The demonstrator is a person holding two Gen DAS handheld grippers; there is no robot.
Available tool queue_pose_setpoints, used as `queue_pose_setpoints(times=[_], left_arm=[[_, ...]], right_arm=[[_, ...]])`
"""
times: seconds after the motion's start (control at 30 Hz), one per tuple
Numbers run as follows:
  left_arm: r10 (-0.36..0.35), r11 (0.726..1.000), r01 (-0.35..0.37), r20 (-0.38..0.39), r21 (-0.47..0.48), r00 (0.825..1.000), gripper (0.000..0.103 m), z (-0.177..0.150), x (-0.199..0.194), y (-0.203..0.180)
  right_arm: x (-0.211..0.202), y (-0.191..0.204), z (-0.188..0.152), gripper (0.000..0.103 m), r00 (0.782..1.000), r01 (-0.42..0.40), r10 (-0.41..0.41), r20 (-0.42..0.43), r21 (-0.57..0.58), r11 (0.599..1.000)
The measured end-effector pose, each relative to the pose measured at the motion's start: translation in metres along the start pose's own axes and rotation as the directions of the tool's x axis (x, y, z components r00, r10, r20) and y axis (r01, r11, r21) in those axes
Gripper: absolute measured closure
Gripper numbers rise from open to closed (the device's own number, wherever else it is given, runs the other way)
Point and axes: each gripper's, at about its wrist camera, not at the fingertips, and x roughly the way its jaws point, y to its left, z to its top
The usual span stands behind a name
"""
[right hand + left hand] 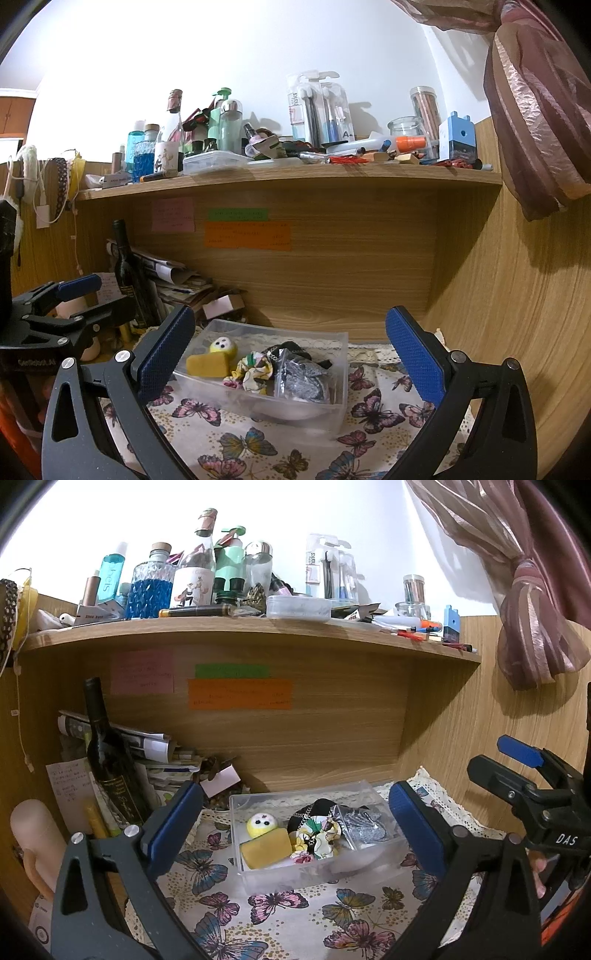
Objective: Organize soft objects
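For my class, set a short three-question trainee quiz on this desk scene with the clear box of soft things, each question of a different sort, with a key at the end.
1. True or false: the yellow rectangular sponge lies inside the clear plastic box.
2. Multiple choice: the dark glass wine bottle stands where? A) on the top shelf; B) under the shelf, left of the box; C) inside the box.
3. Fill in: both the left gripper and the right gripper have their jaws ____.

Key: 1 true. 2 B; it stands against the stacked papers on the left. 3 open; neither holds anything, and the box on the butterfly-print cloth shows between the blue pads.
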Motion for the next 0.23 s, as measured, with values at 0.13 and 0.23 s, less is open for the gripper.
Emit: queue_pose_setpoints(times=[0.13,0.23], left_arm=[[0.007,1.000,-0.007,0.005,0.005,1.000,0.000,-0.0010,-0.0009,-0.0011],[0.005,1.000,-0.005,0.005,0.002,1.000,0.000,-0.0012,-0.0011,-0.0003]], right_arm=[[0.0015,0.0017,-0.0006,0.000,1.000,-0.002,0.002,-0.004,-0.001,1.000],[0.0031,0.0023,-0.0006,0.000,1.000,0.000,0.000,-0.007,0.000,1.000]])
